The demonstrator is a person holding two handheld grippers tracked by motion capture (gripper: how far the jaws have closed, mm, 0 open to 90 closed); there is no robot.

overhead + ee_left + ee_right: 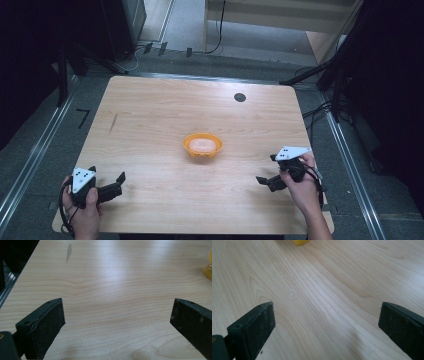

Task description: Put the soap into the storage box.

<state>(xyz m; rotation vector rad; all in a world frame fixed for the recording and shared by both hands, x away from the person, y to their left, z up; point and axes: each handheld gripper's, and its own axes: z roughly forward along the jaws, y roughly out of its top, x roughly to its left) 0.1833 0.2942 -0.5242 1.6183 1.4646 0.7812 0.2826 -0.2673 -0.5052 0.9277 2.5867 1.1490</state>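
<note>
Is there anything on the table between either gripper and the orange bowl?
Nothing visible. The orange bowl sits near the middle of the table, with bare wood between it and the left gripper and the right gripper. Both grippers are open and hold nothing.

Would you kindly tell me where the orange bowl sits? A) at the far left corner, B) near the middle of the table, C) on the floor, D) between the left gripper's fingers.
B: the orange bowl rests mid-table, apart from both open grippers.
</note>
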